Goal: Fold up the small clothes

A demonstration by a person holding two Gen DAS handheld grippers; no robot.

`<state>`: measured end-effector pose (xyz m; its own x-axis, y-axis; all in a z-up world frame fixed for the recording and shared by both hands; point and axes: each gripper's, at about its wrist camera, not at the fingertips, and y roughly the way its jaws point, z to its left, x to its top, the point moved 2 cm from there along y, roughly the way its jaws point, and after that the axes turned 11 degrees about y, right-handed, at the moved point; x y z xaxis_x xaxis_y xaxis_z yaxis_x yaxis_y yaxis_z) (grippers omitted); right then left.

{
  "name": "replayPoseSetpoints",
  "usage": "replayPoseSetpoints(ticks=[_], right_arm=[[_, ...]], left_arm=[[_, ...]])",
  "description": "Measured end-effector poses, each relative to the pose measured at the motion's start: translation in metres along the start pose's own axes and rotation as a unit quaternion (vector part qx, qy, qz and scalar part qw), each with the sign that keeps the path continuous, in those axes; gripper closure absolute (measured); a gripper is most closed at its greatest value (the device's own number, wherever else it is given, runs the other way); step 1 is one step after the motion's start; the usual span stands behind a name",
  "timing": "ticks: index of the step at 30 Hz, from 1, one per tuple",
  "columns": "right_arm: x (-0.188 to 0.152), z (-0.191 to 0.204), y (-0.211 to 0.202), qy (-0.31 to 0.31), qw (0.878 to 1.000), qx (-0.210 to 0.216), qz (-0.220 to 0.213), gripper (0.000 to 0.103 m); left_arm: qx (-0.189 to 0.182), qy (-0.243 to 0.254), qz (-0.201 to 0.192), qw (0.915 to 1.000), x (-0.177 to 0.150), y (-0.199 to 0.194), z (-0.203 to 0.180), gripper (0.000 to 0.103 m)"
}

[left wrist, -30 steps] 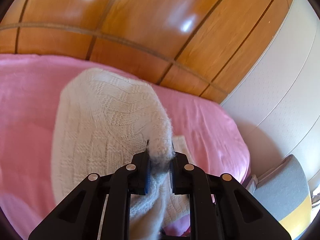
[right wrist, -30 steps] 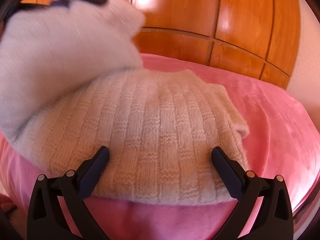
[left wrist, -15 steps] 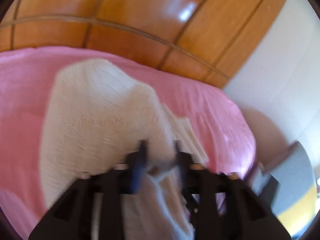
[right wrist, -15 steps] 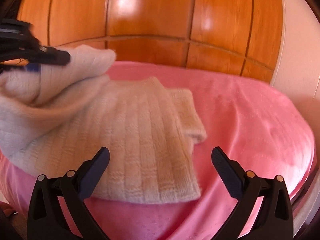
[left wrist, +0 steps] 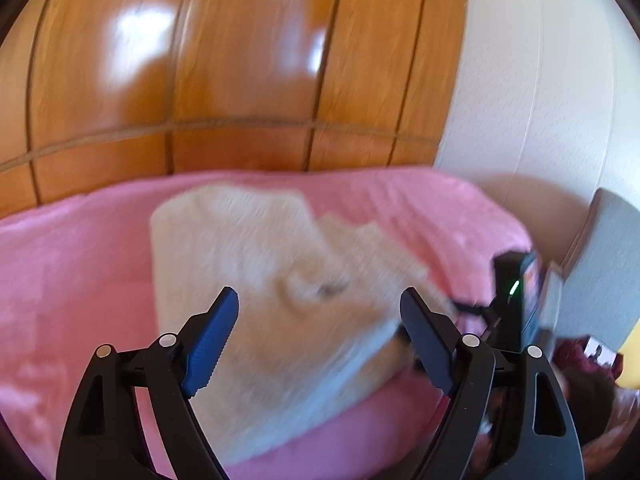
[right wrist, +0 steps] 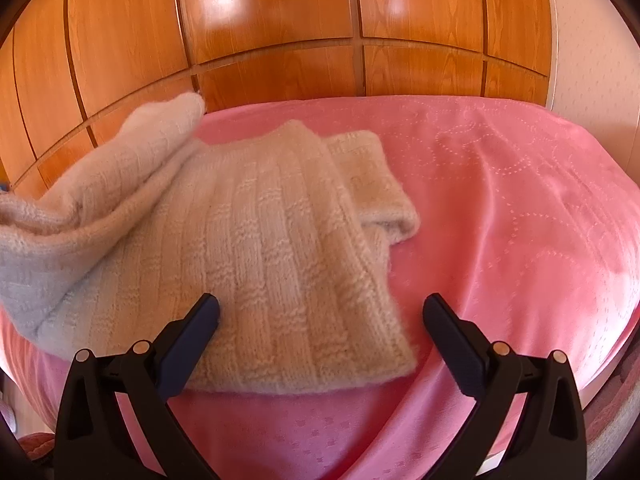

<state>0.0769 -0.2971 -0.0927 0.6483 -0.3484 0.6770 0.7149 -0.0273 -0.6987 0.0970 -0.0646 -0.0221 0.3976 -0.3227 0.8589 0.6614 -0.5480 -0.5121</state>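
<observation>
A cream knitted sweater [right wrist: 260,240] lies partly folded on the pink bedspread [right wrist: 500,208]. In the right wrist view its left part [right wrist: 120,176] is bunched up and raised at the left. It also shows, blurred, in the left wrist view [left wrist: 260,280]. My left gripper [left wrist: 320,320] is open and empty, hovering just above the sweater. My right gripper [right wrist: 320,316] is open and empty above the sweater's near right corner. The right gripper's body [left wrist: 516,300] shows at the right of the left wrist view.
A glossy wooden panelled wall [right wrist: 280,40] rises behind the bed. A white wall [left wrist: 540,100] stands at the right. A grey and yellow cushion [left wrist: 600,280] lies beyond the bed's right edge. The bedspread's right half [right wrist: 540,240] is bare of clothes.
My left gripper has let go of the sweater fold it held, opened wide and swung to the right. The released fold has dropped onto the sweater. My right gripper stayed open.
</observation>
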Motion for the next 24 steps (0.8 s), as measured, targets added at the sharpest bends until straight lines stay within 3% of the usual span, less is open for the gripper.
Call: replayPoseSetpoints(ticks=[4, 6, 10, 12, 17, 21, 24], right_arm=[[0.017, 0.004, -0.019, 0.003, 0.999, 0.006, -0.031, 0.002], [0.031, 0.008, -0.031, 0.018, 0.998, 0.030, -0.045, 0.002], [0.051, 0.019, -0.035, 0.056, 0.990, 0.126, -0.009, 0.002], [0.060, 0.026, -0.026, 0.087, 0.979, 0.182, 0.024, 0.002], [0.077, 0.038, 0.016, 0.179, 0.940, 0.266, 0.117, 0.002], [0.084, 0.052, 0.044, 0.211, 0.919, 0.292, 0.161, 0.007], [0.083, 0.066, 0.065, 0.227, 0.898, 0.318, 0.202, 0.019]], left_arm=[[-0.001, -0.056, 0.028, 0.9981, -0.028, 0.001, 0.020, 0.021], [0.000, -0.088, 0.030, 0.9957, -0.036, 0.002, 0.031, 0.021], [0.015, -0.151, -0.001, 0.9884, -0.041, -0.007, 0.058, 0.021], [0.019, -0.186, -0.028, 0.9820, -0.043, -0.015, 0.073, 0.021], [0.020, -0.253, -0.069, 0.9649, -0.051, -0.026, 0.107, 0.021], [0.058, -0.262, -0.018, 0.9633, -0.056, -0.003, 0.133, 0.021], [0.065, -0.274, 0.027, 0.9593, -0.065, 0.029, 0.151, 0.021]])
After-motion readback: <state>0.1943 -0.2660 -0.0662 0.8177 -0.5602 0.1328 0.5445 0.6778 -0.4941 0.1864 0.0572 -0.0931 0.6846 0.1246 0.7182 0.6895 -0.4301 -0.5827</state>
